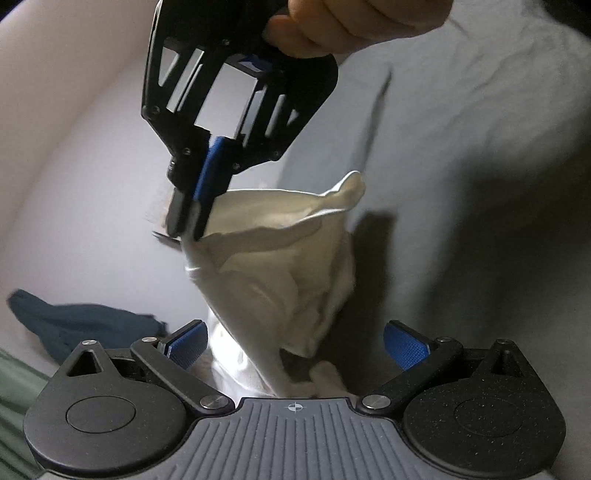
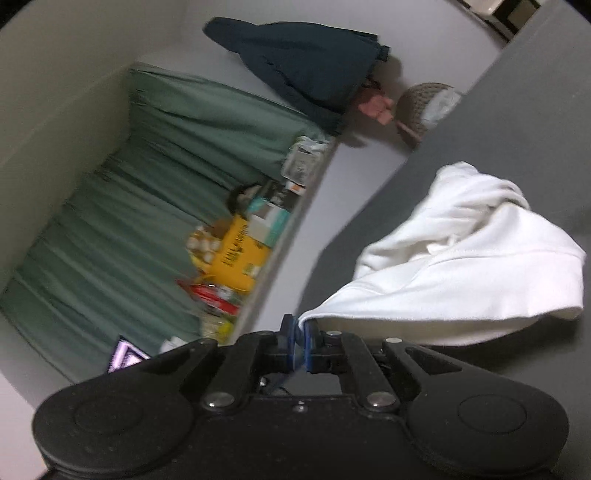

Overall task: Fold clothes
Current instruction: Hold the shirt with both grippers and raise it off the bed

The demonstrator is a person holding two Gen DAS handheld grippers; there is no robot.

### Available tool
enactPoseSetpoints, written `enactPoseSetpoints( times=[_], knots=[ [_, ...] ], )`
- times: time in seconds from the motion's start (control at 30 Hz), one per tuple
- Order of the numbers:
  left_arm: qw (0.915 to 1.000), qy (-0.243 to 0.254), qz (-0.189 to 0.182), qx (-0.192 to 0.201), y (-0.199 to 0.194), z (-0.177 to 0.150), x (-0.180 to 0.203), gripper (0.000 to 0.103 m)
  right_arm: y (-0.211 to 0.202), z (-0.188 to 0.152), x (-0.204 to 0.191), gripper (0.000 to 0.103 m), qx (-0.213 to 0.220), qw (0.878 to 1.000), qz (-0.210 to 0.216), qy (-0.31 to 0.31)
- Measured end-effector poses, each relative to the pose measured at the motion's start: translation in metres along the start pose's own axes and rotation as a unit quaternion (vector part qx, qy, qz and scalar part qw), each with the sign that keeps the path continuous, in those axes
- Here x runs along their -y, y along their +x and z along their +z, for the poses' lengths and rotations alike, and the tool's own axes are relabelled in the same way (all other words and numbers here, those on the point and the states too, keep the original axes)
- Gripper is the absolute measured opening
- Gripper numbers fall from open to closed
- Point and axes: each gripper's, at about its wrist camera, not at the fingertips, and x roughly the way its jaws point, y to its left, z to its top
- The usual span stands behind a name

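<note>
A white garment [image 1: 280, 280] hangs in the air, bunched into a cone. In the left wrist view my right gripper [image 1: 186, 218], held by a hand [image 1: 351, 22], is shut on the garment's upper edge. My left gripper [image 1: 295, 345] is open below it, blue pads wide apart, with the garment's lower folds hanging between them. In the right wrist view my right gripper [image 2: 301, 343] is pinched on a corner of the white garment [image 2: 461, 266], which trails away over the grey surface [image 2: 517, 122].
A dark blue garment [image 2: 306, 70] lies bunched on the pale surface, also at lower left as the dark blue garment [image 1: 81, 325]. A green curtain [image 2: 147, 184], a yellow box [image 2: 240, 254] among several packages, and a knitted brown item [image 2: 421, 107] sit beyond.
</note>
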Motion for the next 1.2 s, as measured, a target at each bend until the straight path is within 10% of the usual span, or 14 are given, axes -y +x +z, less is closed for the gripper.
enactPoseSetpoints(
  times=[0.17, 0.33, 0.43, 0.8, 1.1, 1.2],
  knots=[
    [0.9972, -0.021, 0.068, 0.022, -0.009, 0.014, -0.017, 0.102, -0.006, 0.013, -0.020, 0.006, 0.002, 0.999, 0.038, -0.018],
    [0.9898, -0.067, 0.124, 0.019, -0.018, 0.033, -0.033, 0.047, -0.005, 0.012, -0.040, 0.006, -0.009, 0.998, -0.003, -0.058],
    [0.9903, -0.086, 0.110, -0.005, -0.007, 0.034, -0.036, 0.036, 0.000, 0.009, -0.041, 0.006, -0.006, 0.998, -0.006, -0.056],
    [0.9652, -0.212, 0.121, -0.094, 0.001, 0.059, -0.053, 0.035, 0.004, 0.017, -0.032, 0.006, 0.033, 0.999, -0.006, -0.034],
    [0.9667, -0.175, 0.144, -0.119, 0.030, 0.073, -0.030, 0.035, 0.001, 0.017, -0.029, 0.006, 0.033, 0.999, 0.001, -0.026],
    [0.9618, -0.193, 0.150, -0.123, 0.026, 0.074, -0.035, 0.017, 0.000, 0.017, -0.028, 0.006, 0.032, 0.999, 0.003, -0.023]
  ],
)
